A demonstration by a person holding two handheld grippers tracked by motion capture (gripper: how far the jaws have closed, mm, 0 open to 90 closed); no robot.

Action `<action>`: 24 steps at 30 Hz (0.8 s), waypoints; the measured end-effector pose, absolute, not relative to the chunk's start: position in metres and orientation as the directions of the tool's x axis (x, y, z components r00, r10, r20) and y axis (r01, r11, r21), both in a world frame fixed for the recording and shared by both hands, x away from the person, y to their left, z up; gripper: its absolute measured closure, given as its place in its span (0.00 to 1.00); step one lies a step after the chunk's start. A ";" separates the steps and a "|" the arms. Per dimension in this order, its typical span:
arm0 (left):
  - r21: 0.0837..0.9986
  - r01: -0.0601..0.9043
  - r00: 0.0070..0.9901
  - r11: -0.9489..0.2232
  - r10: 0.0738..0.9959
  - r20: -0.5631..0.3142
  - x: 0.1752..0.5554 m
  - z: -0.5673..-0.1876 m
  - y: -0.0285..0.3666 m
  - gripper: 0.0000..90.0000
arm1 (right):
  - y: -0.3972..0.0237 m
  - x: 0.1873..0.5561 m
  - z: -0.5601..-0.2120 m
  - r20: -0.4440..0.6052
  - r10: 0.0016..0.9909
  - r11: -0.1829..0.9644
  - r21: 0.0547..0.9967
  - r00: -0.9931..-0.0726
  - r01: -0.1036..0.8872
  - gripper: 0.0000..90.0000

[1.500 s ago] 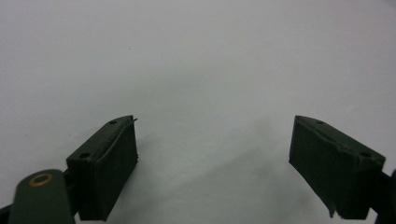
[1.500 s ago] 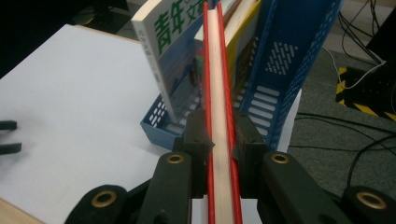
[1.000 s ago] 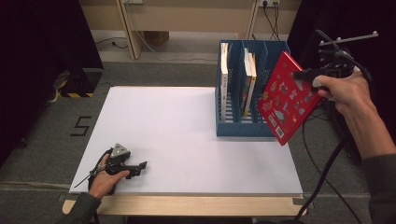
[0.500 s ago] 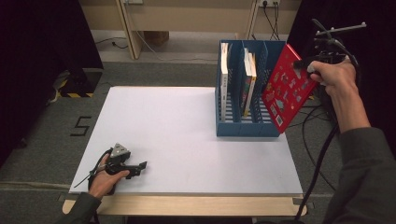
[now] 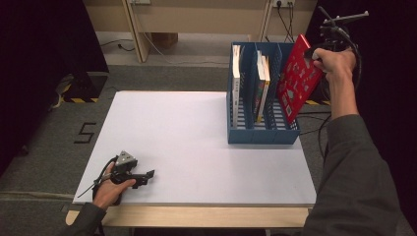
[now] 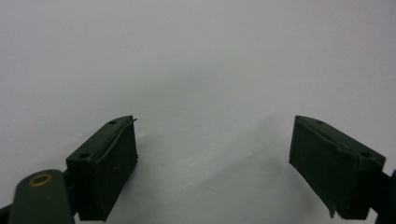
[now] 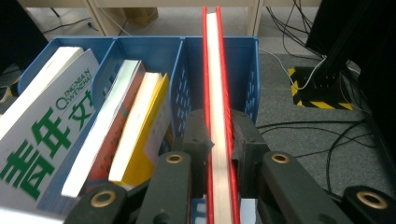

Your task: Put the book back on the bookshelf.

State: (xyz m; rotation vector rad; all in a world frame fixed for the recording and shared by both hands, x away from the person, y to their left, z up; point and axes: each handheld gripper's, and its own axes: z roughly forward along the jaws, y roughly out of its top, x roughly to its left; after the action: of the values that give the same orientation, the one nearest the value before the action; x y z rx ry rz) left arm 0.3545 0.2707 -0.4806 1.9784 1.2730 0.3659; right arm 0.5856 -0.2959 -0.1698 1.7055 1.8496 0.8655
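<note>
My right gripper [image 5: 314, 53] is shut on a thin red book [image 5: 298, 78] and holds it tilted in the air, above the right-hand slot of the blue file rack [image 5: 263, 133]. In the right gripper view the red book [image 7: 218, 93] runs edge-on between the two pads, over the rack's empty right slot [image 7: 243, 70]. My left gripper [image 5: 145, 176] lies on the white table top [image 5: 187, 142] near its front left corner, a hand around it. Its jaws stand open, with bare table [image 6: 205, 84] between them.
The rack's left slot holds a white book with green lettering [image 7: 42, 140]; the middle slot holds two books [image 5: 262, 86]. Cables and a black stand with yellow-black striped tape [image 7: 317, 88] lie on the floor right of the table. Wooden furniture legs stand behind.
My right hand has carried the red book leftward and away from me, from beside the rack's right wall to above its right slot. The left gripper has not moved.
</note>
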 end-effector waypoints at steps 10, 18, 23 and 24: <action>0.716 0.659 0.471 -0.231 0.869 -0.153 0.354 -0.481 0.271 0.16 | -0.292 0.604 -0.192 0.110 0.990 -0.018 0.719 -0.088 0.695 0.88; 0.716 0.660 0.470 -0.228 0.868 -0.157 0.354 -0.481 0.271 0.16 | -0.289 0.619 -0.221 0.133 0.988 -0.042 0.700 -0.073 0.713 0.88; 0.717 0.659 0.469 -0.227 0.869 -0.156 0.354 -0.481 0.271 0.16 | -0.286 0.625 -0.232 0.123 0.990 -0.030 0.693 -0.076 0.721 0.87; 0.717 0.660 0.470 -0.227 0.869 -0.157 0.354 -0.481 0.271 0.16 | -0.285 0.626 -0.234 0.124 0.989 -0.031 0.691 -0.076 0.722 0.87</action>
State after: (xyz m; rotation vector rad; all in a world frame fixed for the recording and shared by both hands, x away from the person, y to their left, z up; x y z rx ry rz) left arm 0.3539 0.2713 -0.4806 1.9729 1.2684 0.3566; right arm 0.6259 -0.2847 -0.2341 1.7927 1.8404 0.8732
